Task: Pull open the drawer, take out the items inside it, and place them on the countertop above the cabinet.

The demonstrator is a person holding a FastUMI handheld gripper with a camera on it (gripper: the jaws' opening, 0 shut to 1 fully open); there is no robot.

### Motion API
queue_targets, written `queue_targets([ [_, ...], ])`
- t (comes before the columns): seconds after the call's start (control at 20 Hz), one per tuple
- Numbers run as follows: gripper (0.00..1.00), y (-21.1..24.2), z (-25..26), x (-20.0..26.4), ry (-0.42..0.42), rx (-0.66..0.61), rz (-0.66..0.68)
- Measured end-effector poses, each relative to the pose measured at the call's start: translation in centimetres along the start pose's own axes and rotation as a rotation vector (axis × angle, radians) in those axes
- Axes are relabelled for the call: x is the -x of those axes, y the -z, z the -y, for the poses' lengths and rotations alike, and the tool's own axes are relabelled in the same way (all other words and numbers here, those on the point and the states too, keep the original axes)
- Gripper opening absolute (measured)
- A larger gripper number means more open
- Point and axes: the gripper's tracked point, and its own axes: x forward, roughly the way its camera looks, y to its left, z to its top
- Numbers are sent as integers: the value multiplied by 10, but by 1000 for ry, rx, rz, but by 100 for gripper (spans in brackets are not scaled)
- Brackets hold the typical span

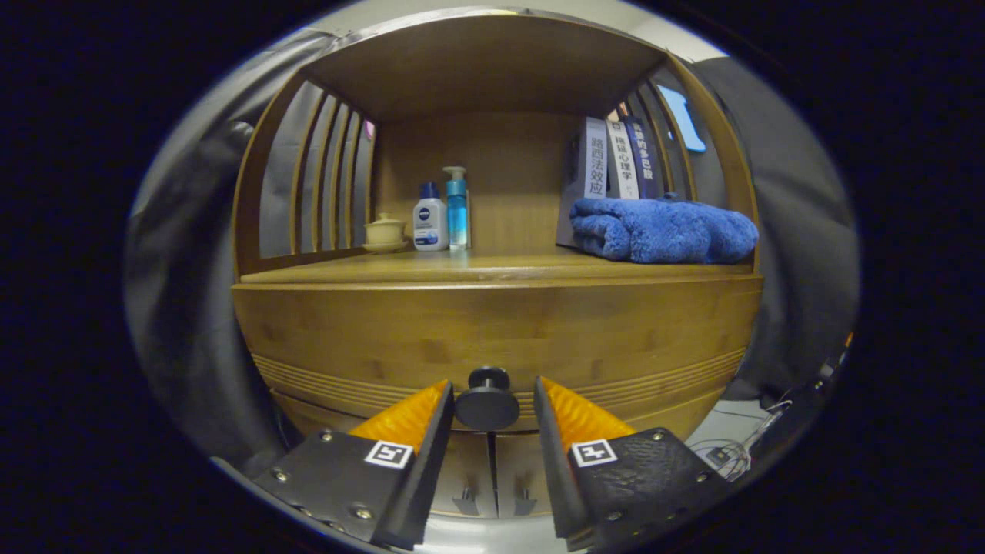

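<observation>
on the countertop [492, 269] above the wooden cabinet, from the left: a small cream lidded cup [385, 231] on a saucer at the back by the slatted side, then a white lotion bottle [429, 218] with a dark cap, and touching it a clear blue pump bottle [457, 208]. further right, three upright books [616, 159] stand against the back corner, with a folded blue towel [663, 231] lying in front of them. below the countertop, the drawer front [492, 335] is closed flush. its round dark knob [487, 400] sits between the tips of the gripper [492, 396], whose fingers are spread apart, one on each side of the knob, a slim gap left on both sides
</observation>
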Motion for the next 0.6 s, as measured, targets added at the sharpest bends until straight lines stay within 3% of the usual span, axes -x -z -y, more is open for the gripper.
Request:
queue_targets([
  [0.05,55,1,-2,-4,16,-18,-18],
  [0.1,43,1,2,-9,25,-33,-21],
  [0.25,39,4,3,-11,21,-66,-39],
  [0.35,31,5,2,-10,0,-93,-53],
  [0.6,31,8,4,9,-6,-72,-75],
])
